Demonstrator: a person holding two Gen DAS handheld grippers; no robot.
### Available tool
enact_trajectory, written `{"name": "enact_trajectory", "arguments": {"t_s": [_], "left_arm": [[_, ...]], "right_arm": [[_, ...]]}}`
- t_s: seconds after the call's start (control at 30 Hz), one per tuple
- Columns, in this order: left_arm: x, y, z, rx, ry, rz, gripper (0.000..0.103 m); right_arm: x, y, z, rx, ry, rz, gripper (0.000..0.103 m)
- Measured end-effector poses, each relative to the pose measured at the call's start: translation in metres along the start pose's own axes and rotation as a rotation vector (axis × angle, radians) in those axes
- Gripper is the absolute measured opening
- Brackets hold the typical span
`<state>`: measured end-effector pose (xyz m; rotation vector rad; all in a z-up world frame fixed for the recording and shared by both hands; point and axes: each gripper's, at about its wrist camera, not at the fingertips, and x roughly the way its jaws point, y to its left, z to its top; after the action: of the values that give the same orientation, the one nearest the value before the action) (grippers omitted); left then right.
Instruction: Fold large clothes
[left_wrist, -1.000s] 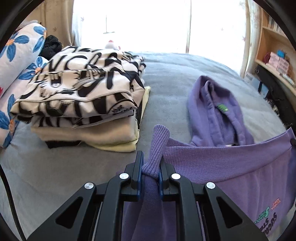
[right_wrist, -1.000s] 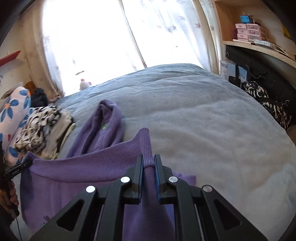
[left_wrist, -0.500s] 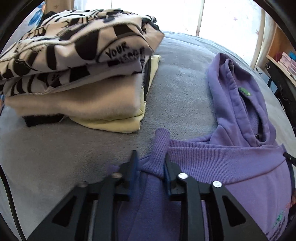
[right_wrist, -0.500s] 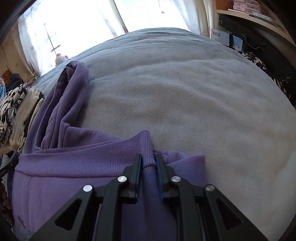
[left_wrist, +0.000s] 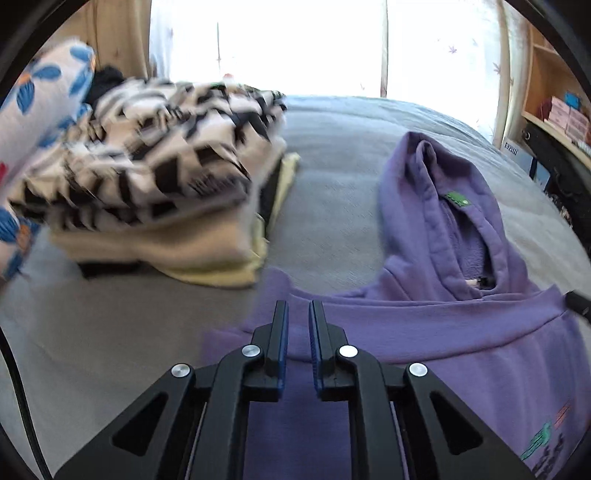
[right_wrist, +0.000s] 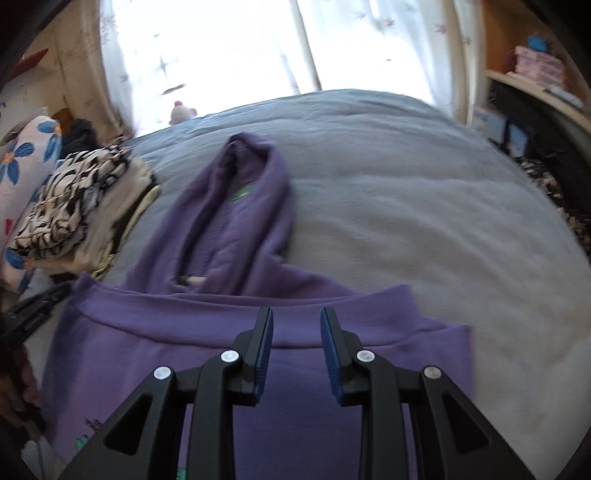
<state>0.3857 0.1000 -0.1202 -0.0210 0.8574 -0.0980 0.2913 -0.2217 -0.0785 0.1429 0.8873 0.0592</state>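
A purple hoodie (left_wrist: 424, 332) lies on the grey bed, folded over so its ribbed hem runs across near both grippers and its hood points toward the window. It also shows in the right wrist view (right_wrist: 236, 332). My left gripper (left_wrist: 298, 314) is open with a narrow gap and holds nothing, just above the hem's left end. My right gripper (right_wrist: 297, 321) is open and empty above the hem, toward its right end.
A stack of folded clothes (left_wrist: 159, 192), black-and-white patterned on top, sits on the bed to the left, also seen in the right wrist view (right_wrist: 74, 206). A floral pillow (left_wrist: 33, 122) lies beyond it. Shelves (right_wrist: 535, 74) stand at the right. Grey bedspread (right_wrist: 424, 206) extends right of the hoodie.
Both grippers lowered the pinched hem onto the bed, then opened and let go. Both have now lifted and drawn back slightly from the hoodie.
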Motion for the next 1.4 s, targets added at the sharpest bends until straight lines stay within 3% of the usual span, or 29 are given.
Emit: {"name": "enact_trajectory", "arguments": {"t_s": [0.1,0.13,0.2,0.37,0.43,0.5,0.73,0.97,1.07,1.13,1.17,1.3,1.4], "left_arm": [[0.022,-0.005,-0.007,-0.005,0.042,0.031,0.009],[0.030,-0.004,-0.010,-0.004,0.058,0.058,0.009],[0.034,0.005,-0.012,-0.022,0.065,0.043,0.009],[0.036,0.021,-0.011,-0.021,0.057,0.016,0.006],[0.037,0.023,-0.012,-0.014,0.054,0.003,0.006],[0.037,0.025,-0.012,-0.014,0.055,0.002,0.006],[0.037,0.031,-0.012,-0.014,0.068,-0.002,0.006],[0.030,0.025,-0.006,-0.018,0.105,-0.020,0.009],[0.016,0.023,-0.004,-0.027,0.115,-0.042,0.027],[0.002,0.019,-0.004,-0.028,0.117,-0.030,0.060],[-0.007,0.017,-0.004,-0.024,0.111,-0.015,0.066],[-0.049,-0.001,-0.010,0.056,0.090,0.026,0.069],[-0.080,-0.015,-0.022,0.093,0.080,0.019,0.069]], "right_arm": [[0.028,0.012,-0.003,-0.004,0.072,0.028,0.026],[0.036,0.013,-0.006,-0.011,0.081,0.007,0.026],[0.041,0.007,-0.009,-0.022,0.069,-0.049,0.023],[0.034,-0.053,-0.012,0.058,0.041,-0.226,0.024],[0.029,-0.084,-0.018,0.118,0.038,-0.201,0.021],[0.026,-0.098,-0.022,0.143,0.034,-0.171,0.004],[0.026,-0.083,-0.023,0.062,0.030,-0.238,0.005],[0.015,-0.085,-0.019,0.115,0.071,-0.206,0.009],[0.008,-0.080,-0.021,0.157,0.121,-0.188,0.009],[-0.001,-0.072,-0.022,0.173,0.154,-0.184,0.009],[-0.005,-0.068,-0.024,0.174,0.162,-0.184,0.009],[-0.026,-0.044,-0.032,0.159,0.203,-0.209,0.014],[-0.047,-0.017,-0.047,0.146,0.208,-0.153,0.020]]}}
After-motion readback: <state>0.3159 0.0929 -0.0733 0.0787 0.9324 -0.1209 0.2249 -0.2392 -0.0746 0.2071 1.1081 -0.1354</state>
